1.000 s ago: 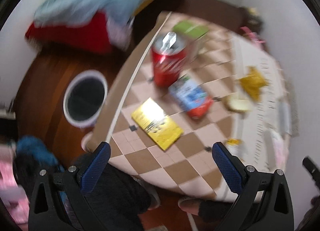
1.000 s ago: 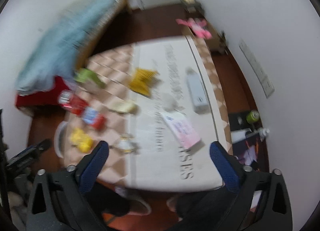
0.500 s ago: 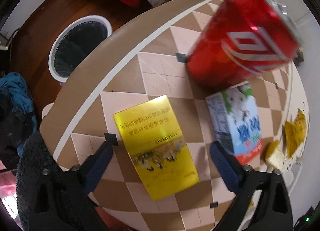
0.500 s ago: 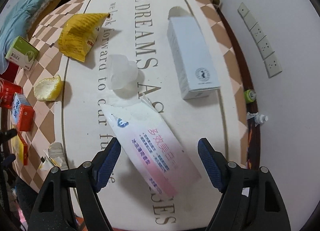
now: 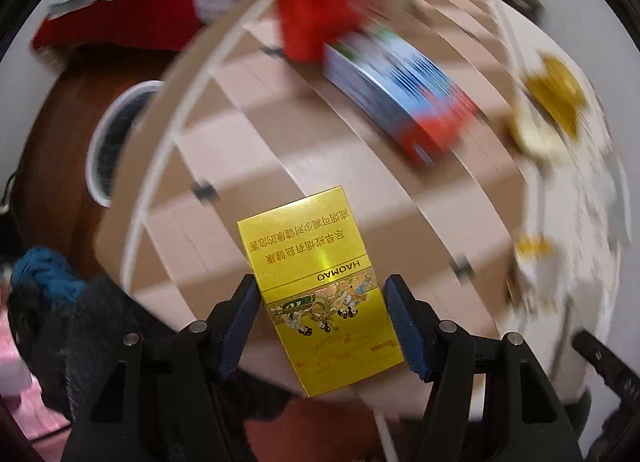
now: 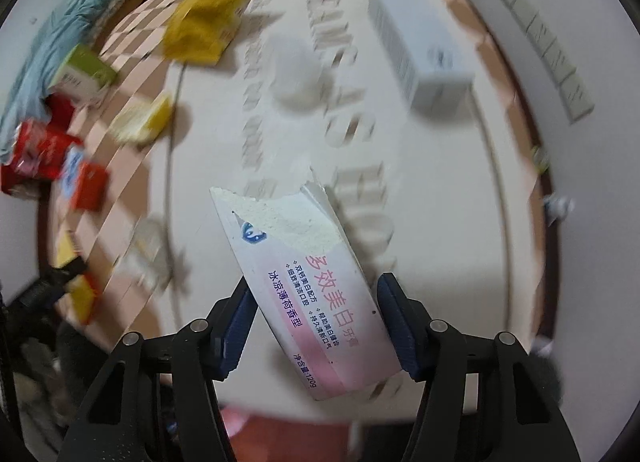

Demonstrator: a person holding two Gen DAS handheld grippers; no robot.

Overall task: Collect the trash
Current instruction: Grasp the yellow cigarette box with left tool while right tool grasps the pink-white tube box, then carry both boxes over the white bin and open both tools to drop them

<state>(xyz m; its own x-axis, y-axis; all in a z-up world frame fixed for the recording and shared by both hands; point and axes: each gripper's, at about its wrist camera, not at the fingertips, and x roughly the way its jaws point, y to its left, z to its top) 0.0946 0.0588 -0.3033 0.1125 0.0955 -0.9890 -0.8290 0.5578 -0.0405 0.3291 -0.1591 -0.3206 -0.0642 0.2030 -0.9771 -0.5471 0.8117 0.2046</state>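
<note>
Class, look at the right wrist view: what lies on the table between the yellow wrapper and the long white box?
A crumpled white lump lies between the yellow wrapper and the long white box, seen in the right wrist view.

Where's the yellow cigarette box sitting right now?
In the left wrist view the yellow cigarette box sits low and centre, between the closing jaws of the left gripper, above the checkered table's near edge, with the bin to its upper left.
</note>
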